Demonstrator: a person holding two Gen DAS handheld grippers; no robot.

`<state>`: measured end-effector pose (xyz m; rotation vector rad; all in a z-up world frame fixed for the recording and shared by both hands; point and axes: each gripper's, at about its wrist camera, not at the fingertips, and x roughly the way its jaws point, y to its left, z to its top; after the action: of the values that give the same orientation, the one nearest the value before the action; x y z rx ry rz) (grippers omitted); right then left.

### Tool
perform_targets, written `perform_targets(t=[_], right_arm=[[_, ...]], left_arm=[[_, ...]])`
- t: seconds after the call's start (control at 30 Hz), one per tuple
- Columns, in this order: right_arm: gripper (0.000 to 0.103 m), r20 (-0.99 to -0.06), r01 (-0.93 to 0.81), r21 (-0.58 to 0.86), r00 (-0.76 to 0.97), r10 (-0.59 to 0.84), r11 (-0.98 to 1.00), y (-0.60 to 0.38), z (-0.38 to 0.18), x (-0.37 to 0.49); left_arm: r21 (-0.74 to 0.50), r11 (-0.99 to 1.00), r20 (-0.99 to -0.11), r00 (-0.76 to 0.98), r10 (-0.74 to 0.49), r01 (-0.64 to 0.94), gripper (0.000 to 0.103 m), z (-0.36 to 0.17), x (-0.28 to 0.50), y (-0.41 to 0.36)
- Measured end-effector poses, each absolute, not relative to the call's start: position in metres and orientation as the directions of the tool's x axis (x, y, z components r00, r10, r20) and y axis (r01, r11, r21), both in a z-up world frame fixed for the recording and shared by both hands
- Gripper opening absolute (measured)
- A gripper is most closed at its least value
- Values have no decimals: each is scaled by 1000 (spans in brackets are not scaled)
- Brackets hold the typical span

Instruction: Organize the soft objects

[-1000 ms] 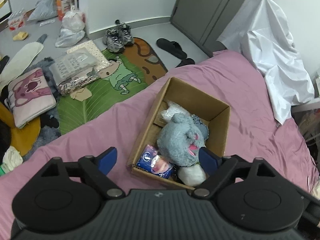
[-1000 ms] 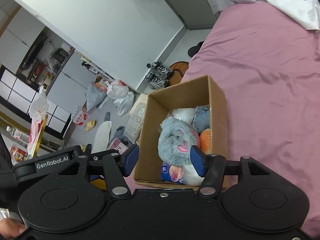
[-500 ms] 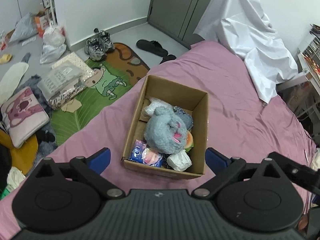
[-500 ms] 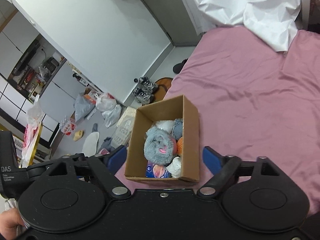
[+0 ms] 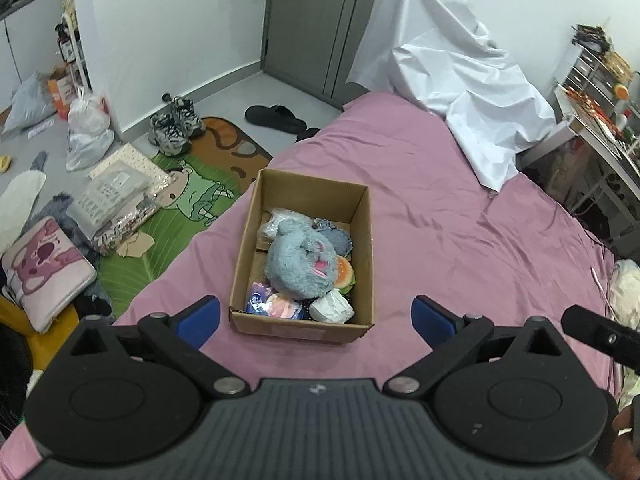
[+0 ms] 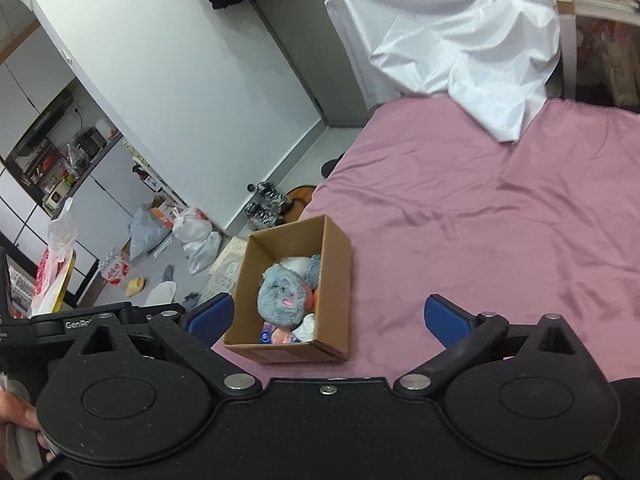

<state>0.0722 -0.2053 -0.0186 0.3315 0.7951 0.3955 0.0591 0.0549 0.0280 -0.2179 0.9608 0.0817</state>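
Observation:
An open cardboard box (image 5: 362, 240) stands on the pink bed (image 5: 460, 232). In it lie a grey plush toy (image 5: 298, 258), an orange soft toy (image 5: 346, 274), a white bundle (image 5: 332, 308) and a blue packet (image 5: 258, 298). The box (image 6: 340, 280) and grey plush (image 6: 280, 296) also show in the right wrist view. My left gripper (image 5: 316, 316) is open and empty, above and in front of the box. My right gripper (image 6: 328, 316) is open and empty, higher and further back.
A white sheet (image 5: 448, 64) is draped at the head of the bed. The floor on the left holds a green mat (image 5: 176, 208), shoes (image 5: 174, 126), a slipper (image 5: 276, 118), bags (image 5: 86, 128) and a pink cushion (image 5: 44, 264). A cluttered shelf (image 5: 600, 92) stands on the right.
Both grippers have pulled up and back from the box, so it looks smaller. Both have opened wider. The grey plush stays in the box.

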Motion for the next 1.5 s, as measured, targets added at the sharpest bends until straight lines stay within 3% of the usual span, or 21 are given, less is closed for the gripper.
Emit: perform_targets(t=[0.67,1.5], right_arm=[[103,-635,-210,332,671,383,919,-239,6,20],[103,-661,-292,251,645,384,923,-214,25,2]], left_arm=[[-46,996,-776,631,16,-82,101,62,7,27],[-61,993,-763,647,19,-101,101,70,-19,33]])
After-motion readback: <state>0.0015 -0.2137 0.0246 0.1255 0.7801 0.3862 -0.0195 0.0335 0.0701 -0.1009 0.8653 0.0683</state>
